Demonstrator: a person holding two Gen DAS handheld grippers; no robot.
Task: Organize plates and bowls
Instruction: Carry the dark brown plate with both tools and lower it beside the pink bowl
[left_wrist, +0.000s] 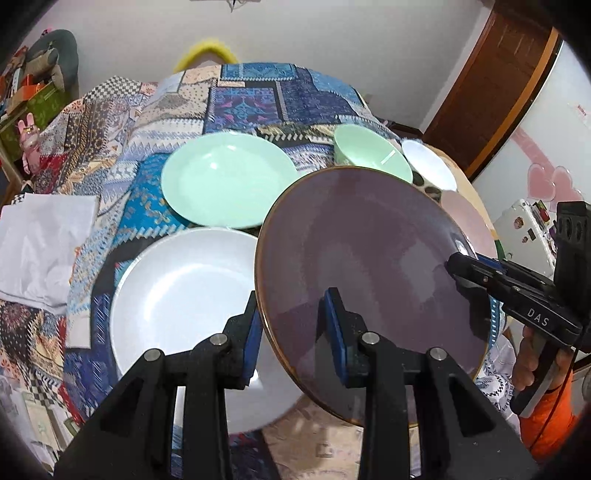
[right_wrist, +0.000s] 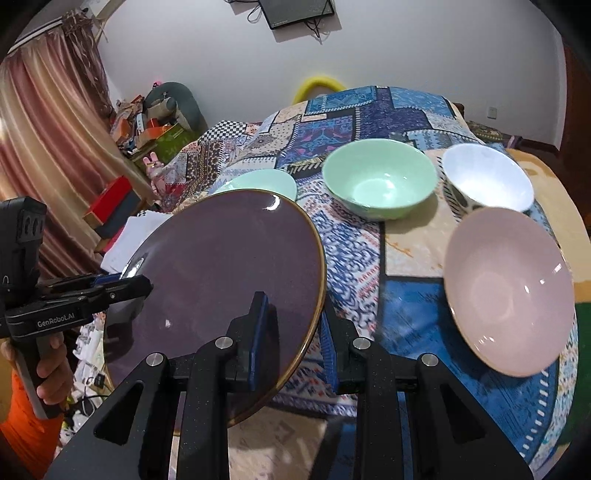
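Both grippers (left_wrist: 293, 325) (right_wrist: 295, 328) clamp purple plate (left_wrist: 362, 258) | left view only: white plate (left_wrist: 177, 288)

A patchwork tablecloth (right_wrist: 354, 122) in blues, creams and checks covers the table. Behind its far edge a yellow curved thing (right_wrist: 317, 84) stands against the white wall (right_wrist: 406, 55). A dark flat screen (right_wrist: 295, 13) with dangling cables hangs high on that wall. To the left hang striped pink curtains (right_wrist: 48, 122), and beside them sits a heap of boxes (right_wrist: 147, 129) with a pink rabbit toy (right_wrist: 152, 162) at its foot. White paper (left_wrist: 44, 243) lies crumpled on the cloth's left side. A brown wooden door (left_wrist: 491, 85) stands at the right.
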